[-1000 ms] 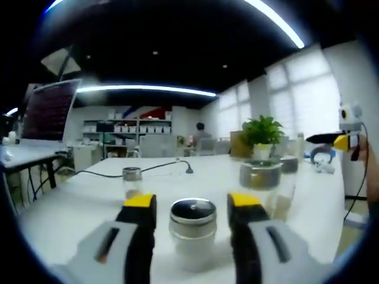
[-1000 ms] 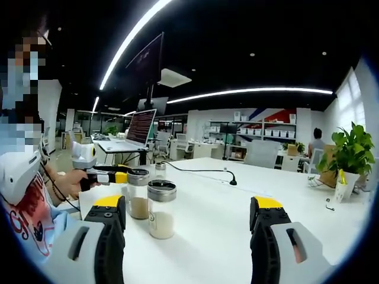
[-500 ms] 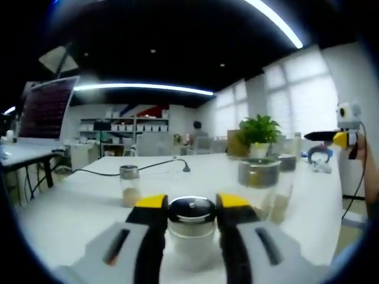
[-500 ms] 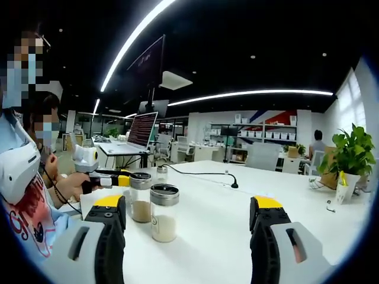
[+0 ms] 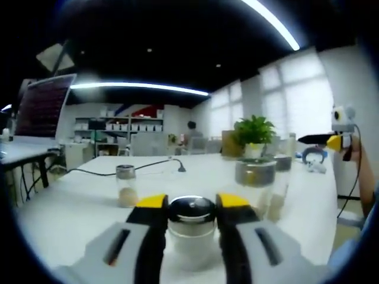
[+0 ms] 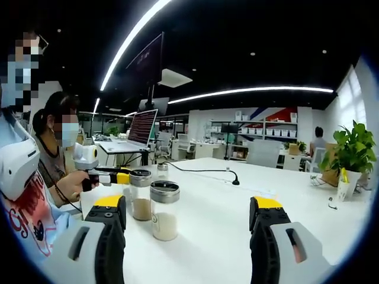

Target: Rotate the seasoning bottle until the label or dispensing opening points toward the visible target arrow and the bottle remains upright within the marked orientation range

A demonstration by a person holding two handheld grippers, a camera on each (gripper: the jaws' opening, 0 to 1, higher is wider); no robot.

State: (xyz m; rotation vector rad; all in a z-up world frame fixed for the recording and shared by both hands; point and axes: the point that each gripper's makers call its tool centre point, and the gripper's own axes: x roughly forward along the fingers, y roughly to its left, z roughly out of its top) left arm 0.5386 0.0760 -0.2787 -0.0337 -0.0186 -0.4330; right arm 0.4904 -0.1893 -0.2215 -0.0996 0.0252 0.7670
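A glass seasoning bottle [image 5: 191, 228] with a silver lid stands upright on the white table [image 5: 71, 207], close in the left gripper view. My left gripper [image 5: 190, 202] is shut on it just below the lid, yellow tips on either side. In the right gripper view the same bottle [image 6: 140, 201], holding brown powder, stands at the left with the left gripper [image 6: 109, 176] reaching it from the side. My right gripper [image 6: 188, 204] is open above the table with nothing between its jaws. It also appears far right as the right gripper [image 5: 339, 141].
A second bottle [image 6: 164, 212] with pale grains stands next to the held one. A small bottle [image 5: 125, 184] and two larger ones [image 5: 256, 180] stand farther back. A black cable [image 6: 204, 172], a laptop [image 6: 141, 127] and a potted plant [image 6: 352, 151] lie beyond. A person sits at the left.
My left gripper closed on the silver-lidded bottle between one second ago and half a second ago and has held it since. The right gripper stayed open and nearly still.
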